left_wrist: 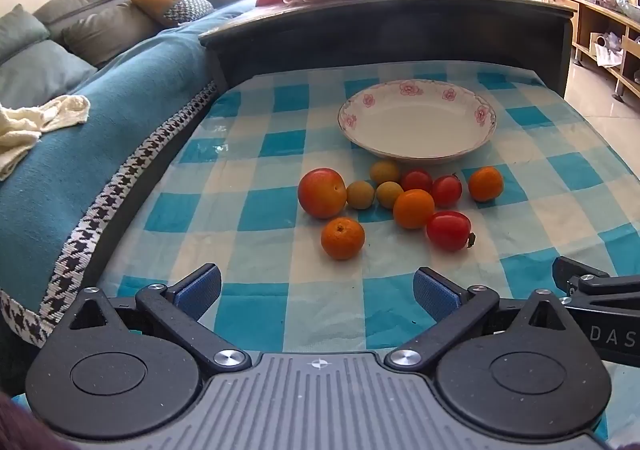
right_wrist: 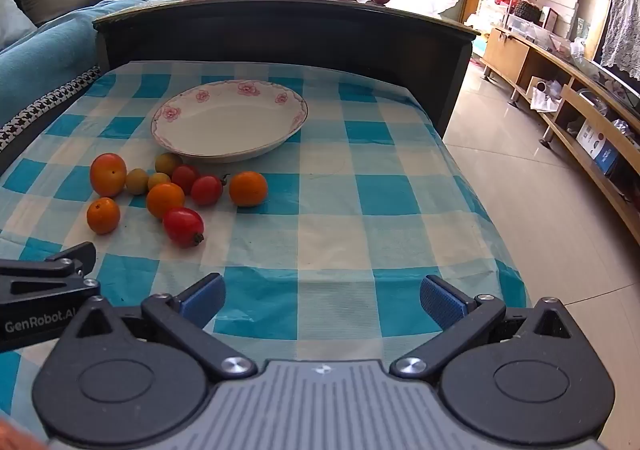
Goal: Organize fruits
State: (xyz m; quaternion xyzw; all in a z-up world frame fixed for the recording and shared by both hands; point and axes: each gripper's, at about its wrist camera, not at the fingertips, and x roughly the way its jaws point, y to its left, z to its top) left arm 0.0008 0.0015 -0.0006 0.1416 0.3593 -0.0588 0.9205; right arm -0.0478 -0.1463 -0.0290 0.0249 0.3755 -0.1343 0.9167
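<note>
Left wrist view: both grippers wait with fingers spread wide, holding nothing.

Nearest, the left gripper and the right gripper hover above the checkered tablecloth, side by side. Further, the fruits lie in a loose group on the cloth: a small orange, a red tomato, a big peach-like fruit. Behind them, just beside the group, stands the flowered plate, with no fruit in it.
</note>
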